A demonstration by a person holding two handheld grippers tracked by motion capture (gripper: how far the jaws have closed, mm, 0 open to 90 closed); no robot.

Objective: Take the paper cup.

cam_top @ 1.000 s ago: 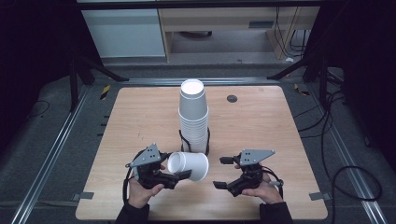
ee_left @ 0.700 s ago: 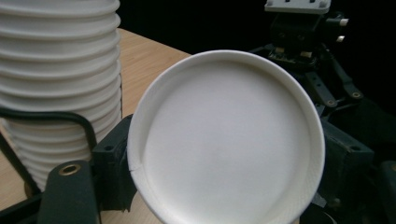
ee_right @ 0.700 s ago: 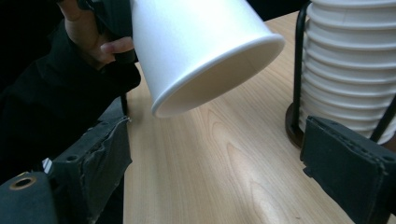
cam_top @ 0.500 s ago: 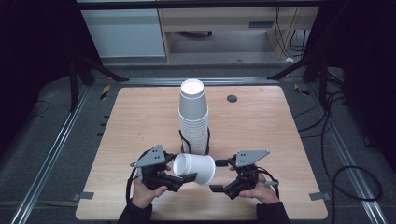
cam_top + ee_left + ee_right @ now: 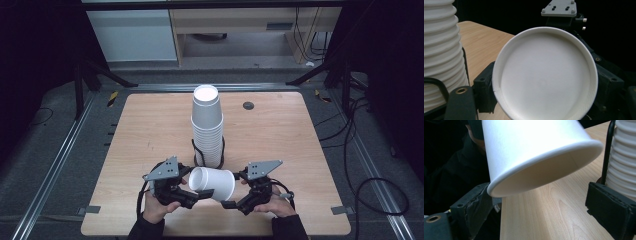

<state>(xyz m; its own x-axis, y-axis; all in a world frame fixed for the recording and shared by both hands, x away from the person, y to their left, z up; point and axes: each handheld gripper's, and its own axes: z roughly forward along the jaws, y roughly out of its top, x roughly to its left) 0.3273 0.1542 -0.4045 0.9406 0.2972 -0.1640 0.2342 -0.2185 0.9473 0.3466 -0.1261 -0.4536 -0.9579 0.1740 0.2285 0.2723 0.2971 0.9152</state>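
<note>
Cup (image 5: 212,183), held sideways, hides the left gripper (image 5: 199,196) tips.

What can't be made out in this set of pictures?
- Left gripper grip on the loose cup: in the left gripper view, the cup covers one jaw.
- Number of cups in the stack: too small in the high view, cut off by the edge in the left gripper view.
- Dark round thing on the table: too small in the high view to identify.

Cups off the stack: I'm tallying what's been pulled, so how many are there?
1: a white cup on its side between the left hand and right hand, before the stack. Any nested inside would be hidden.
</note>
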